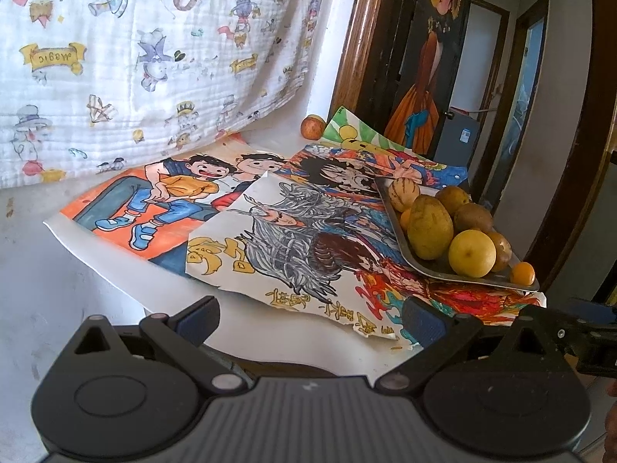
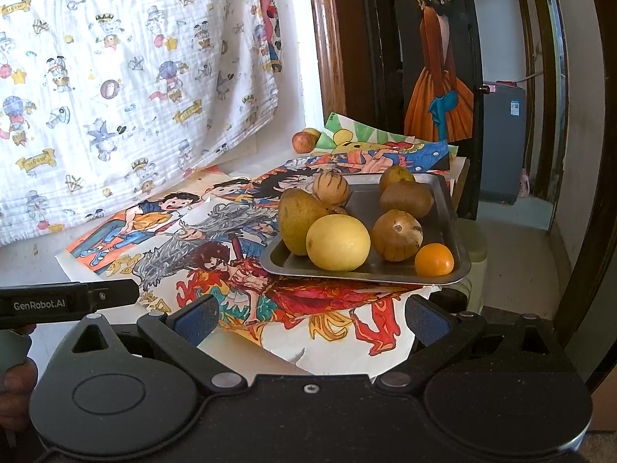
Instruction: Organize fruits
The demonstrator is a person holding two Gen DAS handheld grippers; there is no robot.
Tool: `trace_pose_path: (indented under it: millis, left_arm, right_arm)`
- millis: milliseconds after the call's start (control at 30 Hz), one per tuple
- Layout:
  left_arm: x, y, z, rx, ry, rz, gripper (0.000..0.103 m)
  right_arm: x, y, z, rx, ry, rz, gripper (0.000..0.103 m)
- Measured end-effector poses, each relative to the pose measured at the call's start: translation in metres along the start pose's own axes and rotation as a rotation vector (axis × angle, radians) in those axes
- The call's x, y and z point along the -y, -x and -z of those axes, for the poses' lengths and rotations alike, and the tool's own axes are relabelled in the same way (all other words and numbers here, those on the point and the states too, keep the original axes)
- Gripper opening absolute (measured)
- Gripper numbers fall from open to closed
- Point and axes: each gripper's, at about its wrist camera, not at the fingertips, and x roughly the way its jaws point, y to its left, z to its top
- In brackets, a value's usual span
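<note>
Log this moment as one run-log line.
left gripper: open, empty | right gripper: open, empty | tray: fruit piled | apple: off tray, by wall

Soft daylight fills both fisheye views, brightest on the white patterned cloth (image 1: 127,69) and glinting off the metal tray (image 2: 447,208). Straight door frames bow at the edges; corners darken to black, and detail stays mostly sharp.

- The metal tray (image 2: 443,208) is crowded along its left and front with fruit; a bare patch shows at its back right.
- The drawings (image 1: 216,208) left of the tray lie flat and unobstructed.
- A hanging printed cloth (image 1: 135,58) closes the back.
- An apple (image 1: 313,127) sits alone at the far corner.
</note>
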Motion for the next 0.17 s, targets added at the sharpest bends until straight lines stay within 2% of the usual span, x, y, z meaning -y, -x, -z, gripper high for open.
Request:
trace_pose_path:
  millis: [167]
  left_arm:
    - [-0.0012,0.0002,-0.0002,0.001,0.004,0.002,0.103]
  right_arm:
    - [-0.0001,0.0,0.0,-0.002,-0.001,0.0,0.102]
